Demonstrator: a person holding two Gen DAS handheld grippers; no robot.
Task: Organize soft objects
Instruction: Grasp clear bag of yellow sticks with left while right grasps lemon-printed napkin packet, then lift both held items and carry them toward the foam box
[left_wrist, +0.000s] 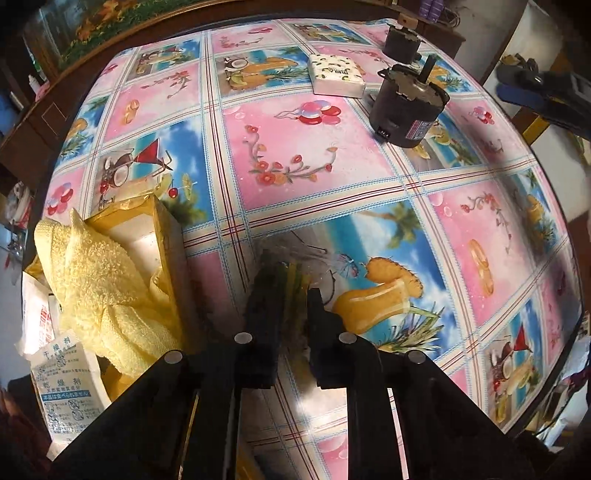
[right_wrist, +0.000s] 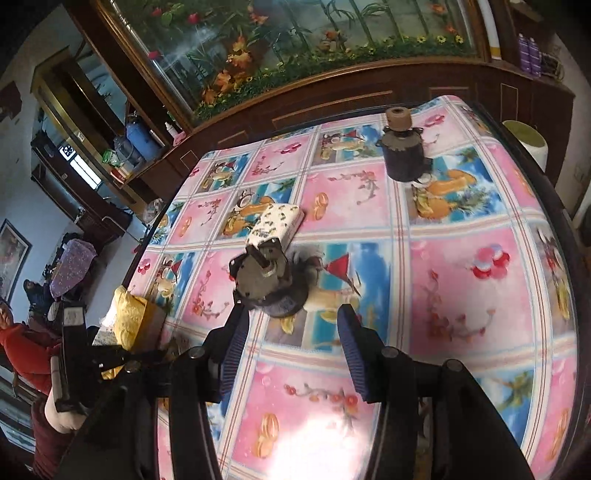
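Note:
My left gripper (left_wrist: 291, 280) points steeply down at the table, shut on a thin yellow-green thing in crinkled clear wrapping (left_wrist: 295, 271). To its left a fluffy yellow towel (left_wrist: 107, 288) hangs out of an open yellow cardboard box (left_wrist: 166, 221). A white patterned tissue pack (left_wrist: 336, 75) lies far across the table. In the right wrist view my right gripper (right_wrist: 291, 315) stands open above the table with nothing between its blue pads (right_wrist: 349, 350). The tissue pack (right_wrist: 277, 225) lies beyond it, behind a motor.
Two black motors stand on the flowered tablecloth (left_wrist: 295, 155): one (right_wrist: 266, 284) just ahead of my right gripper, one (right_wrist: 402, 155) at the far edge. White desiccant packets (left_wrist: 62, 387) lie beside the box. A person in red (right_wrist: 22, 350) is at the left. A wooden aquarium cabinet (right_wrist: 332, 96) runs behind the table.

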